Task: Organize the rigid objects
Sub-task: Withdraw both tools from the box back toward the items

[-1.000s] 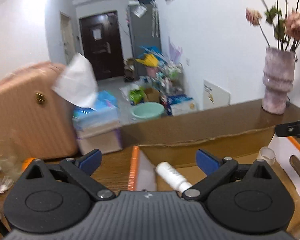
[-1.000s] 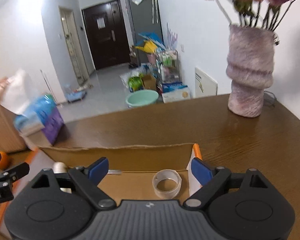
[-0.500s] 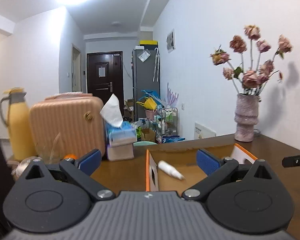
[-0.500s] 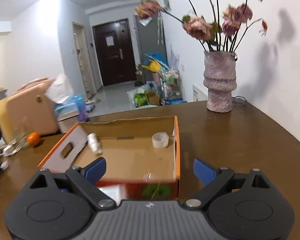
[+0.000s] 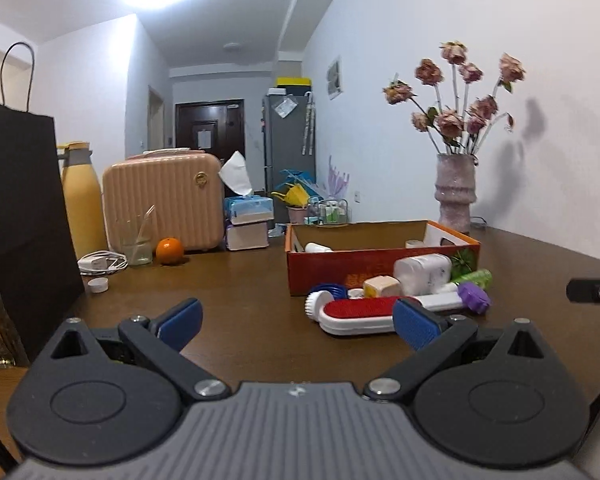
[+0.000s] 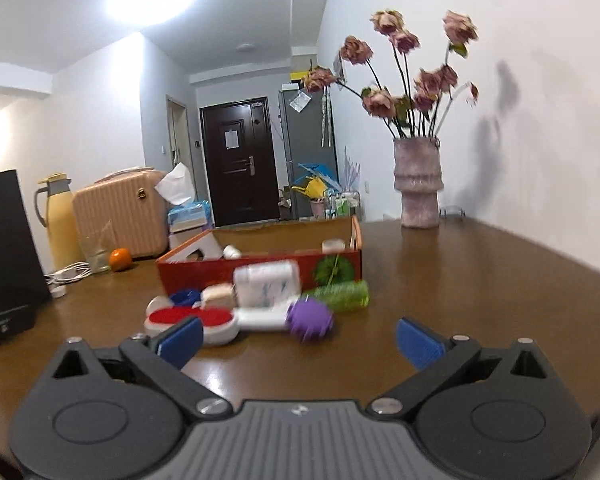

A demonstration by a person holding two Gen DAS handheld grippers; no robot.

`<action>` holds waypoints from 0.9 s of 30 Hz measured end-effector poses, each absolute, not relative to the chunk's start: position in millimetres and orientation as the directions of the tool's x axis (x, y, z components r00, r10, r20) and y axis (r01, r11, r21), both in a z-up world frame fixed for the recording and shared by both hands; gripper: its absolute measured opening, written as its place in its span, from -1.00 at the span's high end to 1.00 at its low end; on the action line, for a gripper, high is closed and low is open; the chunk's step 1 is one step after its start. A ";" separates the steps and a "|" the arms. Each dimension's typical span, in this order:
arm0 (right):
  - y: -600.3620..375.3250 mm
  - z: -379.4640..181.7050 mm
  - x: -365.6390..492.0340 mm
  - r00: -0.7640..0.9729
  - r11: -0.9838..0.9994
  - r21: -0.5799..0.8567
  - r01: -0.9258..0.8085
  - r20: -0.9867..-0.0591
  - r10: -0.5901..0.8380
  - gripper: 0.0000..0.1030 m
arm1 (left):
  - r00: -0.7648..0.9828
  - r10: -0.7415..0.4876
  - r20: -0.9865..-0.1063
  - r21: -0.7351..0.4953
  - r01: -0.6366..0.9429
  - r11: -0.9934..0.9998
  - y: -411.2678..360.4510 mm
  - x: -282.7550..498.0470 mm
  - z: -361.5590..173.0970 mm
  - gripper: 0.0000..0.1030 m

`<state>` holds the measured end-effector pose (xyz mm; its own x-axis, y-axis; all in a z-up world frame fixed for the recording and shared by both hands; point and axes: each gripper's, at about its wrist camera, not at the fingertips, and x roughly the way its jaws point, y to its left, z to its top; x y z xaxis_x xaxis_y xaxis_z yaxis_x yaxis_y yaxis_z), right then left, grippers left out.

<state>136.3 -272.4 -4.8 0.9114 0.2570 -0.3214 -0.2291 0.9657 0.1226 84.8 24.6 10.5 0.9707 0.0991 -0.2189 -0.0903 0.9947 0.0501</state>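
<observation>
An open orange cardboard box (image 5: 380, 270) (image 6: 260, 268) stands on the brown table; a white bottle (image 5: 318, 247) and a tape roll (image 5: 415, 243) lie inside. In front of it lies a cluster: a red-and-white lint brush (image 5: 358, 314) (image 6: 192, 320), a white block (image 5: 422, 274) (image 6: 266, 282), a purple spiky roller (image 5: 474, 298) (image 6: 310, 320), a green roller (image 5: 474, 279) (image 6: 340, 296), a blue ring (image 5: 332, 290) and a beige cube (image 5: 382, 286). My left gripper (image 5: 296, 322) is open and empty, short of the cluster. My right gripper (image 6: 298, 338) is open and empty, just short of the purple roller.
A vase of dried roses (image 5: 456, 196) (image 6: 418, 184) stands behind the box on the right. At the left are a pink case (image 5: 164, 204), tissue boxes (image 5: 248, 220), a yellow flask (image 5: 82, 200), a glass (image 5: 136, 240), an orange (image 5: 169, 251), a charger (image 5: 100, 262) and a black bag (image 5: 20, 220).
Both grippers have pulled back from above the box to low over the table in front of it, so the cluster of objects now shows. Both stay open and empty.
</observation>
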 end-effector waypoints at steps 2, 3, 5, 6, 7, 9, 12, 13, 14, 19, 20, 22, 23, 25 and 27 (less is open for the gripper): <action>-274.8 -12.4 126.3 0.907 0.965 0.129 -0.228 -0.332 0.259 -1.00 | 0.968 0.091 -0.233 0.048 -0.082 0.995 17.7 91.0 8.1 -1.00; -276.0 -14.9 125.5 0.905 0.966 0.121 -0.228 -0.339 0.256 -1.00 | 0.967 0.085 -0.240 0.045 -0.077 0.996 16.1 91.9 5.1 -1.00; -278.3 -17.5 124.9 0.911 0.975 0.081 -0.205 -0.349 0.220 -1.00 | 0.964 0.069 -0.256 0.052 -0.057 0.997 8.7 95.9 -2.2 -1.00; -279.3 -19.0 124.3 0.915 0.980 0.067 -0.185 -0.352 0.197 -1.00 | 0.962 0.065 -0.264 0.066 -0.049 0.997 3.8 98.1 -6.5 -1.00; -281.6 -19.7 125.7 0.919 0.985 0.059 -0.163 -0.354 0.173 -1.00 | 0.961 0.063 -0.270 0.079 -0.043 0.996 0.5 100.3 -9.3 -1.00; -285.7 -22.7 128.3 0.923 0.988 0.067 -0.141 -0.353 0.156 -1.00 | 0.955 0.066 -0.290 0.110 -0.035 0.993 -4.5 106.5 -13.3 -1.00; -292.3 -27.8 134.6 0.919 0.983 0.107 -0.148 -0.351 0.177 -1.00 | 0.951 0.091 -0.295 0.138 -0.052 0.989 -10.6 116.1 -12.3 -1.00; -293.3 -29.6 137.8 0.916 0.981 0.117 -0.156 -0.355 0.188 -1.00 | 0.950 0.098 -0.295 0.133 -0.061 0.989 -11.9 119.1 -11.6 -1.00; -294.0 -31.6 142.0 0.911 0.979 0.120 -0.165 -0.362 0.198 -1.00 | 0.950 0.101 -0.297 0.124 -0.067 0.990 -12.9 122.1 -11.8 -1.00; -292.4 -35.7 162.8 0.902 0.978 0.113 -0.173 -0.381 0.203 -1.00 | 0.937 0.106 -0.332 0.133 -0.065 0.989 -15.1 138.9 -18.6 -1.00; -291.7 -36.0 167.2 0.901 0.978 0.119 -0.174 -0.382 0.206 -1.00 | 0.936 0.109 -0.336 0.140 -0.065 0.988 -14.3 142.6 -19.4 -1.00; -289.3 -36.3 176.3 0.896 0.976 0.123 -0.182 -0.388 0.216 -1.00 | 0.930 0.121 -0.346 0.144 -0.075 0.987 -11.3 152.8 -20.5 -1.00; -287.6 -36.2 180.4 0.895 0.976 0.118 -0.184 -0.389 0.216 -1.00 | 0.927 0.124 -0.353 0.143 -0.078 0.987 -9.4 159.5 -20.2 -1.00; -285.8 -35.9 187.5 0.896 0.975 0.112 -0.192 -0.385 0.221 -1.00 | 0.923 0.131 -0.363 0.135 -0.087 0.987 -6.8 172.9 -18.0 -1.00; -284.5 -36.4 199.3 0.889 0.973 0.119 -0.197 -0.396 0.228 -1.00 | 0.919 0.124 -0.373 0.119 -0.085 0.989 -3.8 188.0 -15.5 -1.00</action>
